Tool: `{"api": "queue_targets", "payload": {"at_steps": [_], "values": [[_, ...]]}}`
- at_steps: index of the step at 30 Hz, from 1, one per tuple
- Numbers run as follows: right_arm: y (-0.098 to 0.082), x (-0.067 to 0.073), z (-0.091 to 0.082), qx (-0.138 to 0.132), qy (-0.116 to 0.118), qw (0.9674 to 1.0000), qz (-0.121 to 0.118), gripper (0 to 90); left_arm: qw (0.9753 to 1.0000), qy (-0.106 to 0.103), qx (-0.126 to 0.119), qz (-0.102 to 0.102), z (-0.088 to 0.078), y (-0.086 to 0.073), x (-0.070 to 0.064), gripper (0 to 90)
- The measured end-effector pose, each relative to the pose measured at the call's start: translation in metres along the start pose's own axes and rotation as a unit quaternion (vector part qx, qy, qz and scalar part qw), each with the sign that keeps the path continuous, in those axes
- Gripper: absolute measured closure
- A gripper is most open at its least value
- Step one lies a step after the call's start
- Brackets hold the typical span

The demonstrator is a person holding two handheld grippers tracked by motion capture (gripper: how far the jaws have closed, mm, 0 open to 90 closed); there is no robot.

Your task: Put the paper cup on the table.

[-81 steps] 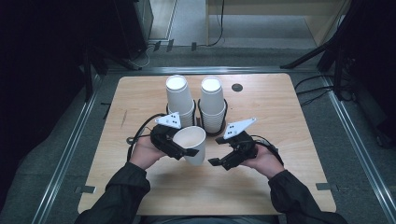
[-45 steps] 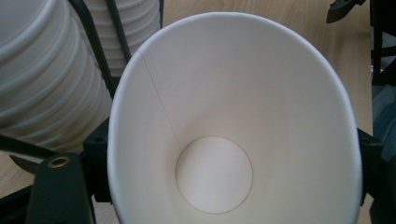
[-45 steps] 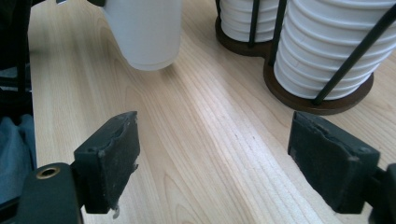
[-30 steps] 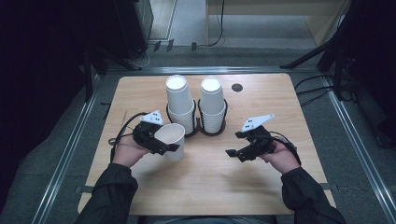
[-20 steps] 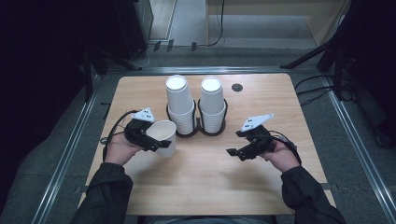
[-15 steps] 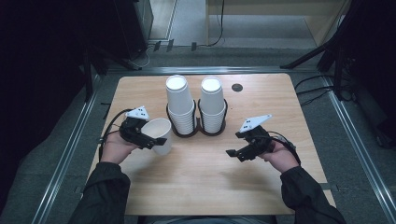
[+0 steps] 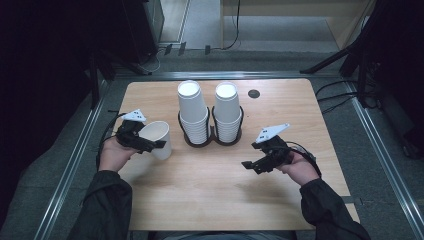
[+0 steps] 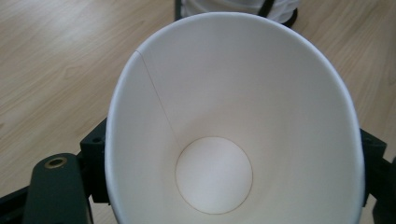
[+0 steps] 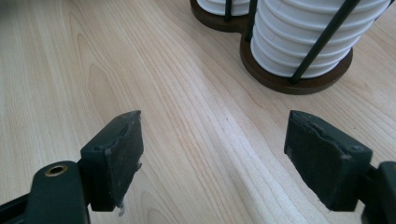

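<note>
The wooden table point(image 7: 215, 190) is carrying a dark double holder point(image 7: 212, 140) near its far middle, with two stacks of white paper cups point(image 7: 192, 112) standing upside down in its rings (the right gripper view is cutting off their tops, showing only ribbed rims behind thin black posts).

To the left of the holder, a single paper cup point(image 7: 157, 139) is sitting between the jaws of the left gripper point(image 7: 145, 142), which is gripping it by its sides, one jaw on each side of the wall. In the left gripper view the cup point(image 8: 233, 130) is opening toward the camera, squeezed slightly oval, its round bottom and side seam in plain sight; the cup is hiding most of both jaws, so only their dark outer edges are peeking out. Whether its base is touching the table is hard to tell.

The right gripper point(image 7: 257, 165) is hovering low over bare wood at the right, well apart from the holder, its jaws standing wide apart and gripping nothing, with worn pads point(image 9: 114, 154) showing.
</note>
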State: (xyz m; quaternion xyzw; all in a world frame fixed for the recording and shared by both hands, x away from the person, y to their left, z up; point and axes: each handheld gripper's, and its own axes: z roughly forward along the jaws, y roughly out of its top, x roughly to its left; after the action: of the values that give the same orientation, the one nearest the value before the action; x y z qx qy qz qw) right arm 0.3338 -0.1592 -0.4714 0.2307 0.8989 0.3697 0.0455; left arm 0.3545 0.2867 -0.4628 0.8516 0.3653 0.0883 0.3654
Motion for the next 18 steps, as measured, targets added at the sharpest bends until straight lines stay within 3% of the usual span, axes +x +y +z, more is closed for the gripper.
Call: {"api": "queue_targets", "payload": {"at_steps": [5,18], "values": [[-0.002,-0.001,-0.001,0.0,-0.002,1.0,0.004,20.1,0.9995,0.031,-0.003,0.001,-0.003,-0.006,0.012,17.2],[-0.01,-0.003,-0.007,0.002,-0.01,0.9998,0.016,20.1,0.9977,0.067,0.0,-0.01,-0.003,-0.009,0.035,16.0]]}}
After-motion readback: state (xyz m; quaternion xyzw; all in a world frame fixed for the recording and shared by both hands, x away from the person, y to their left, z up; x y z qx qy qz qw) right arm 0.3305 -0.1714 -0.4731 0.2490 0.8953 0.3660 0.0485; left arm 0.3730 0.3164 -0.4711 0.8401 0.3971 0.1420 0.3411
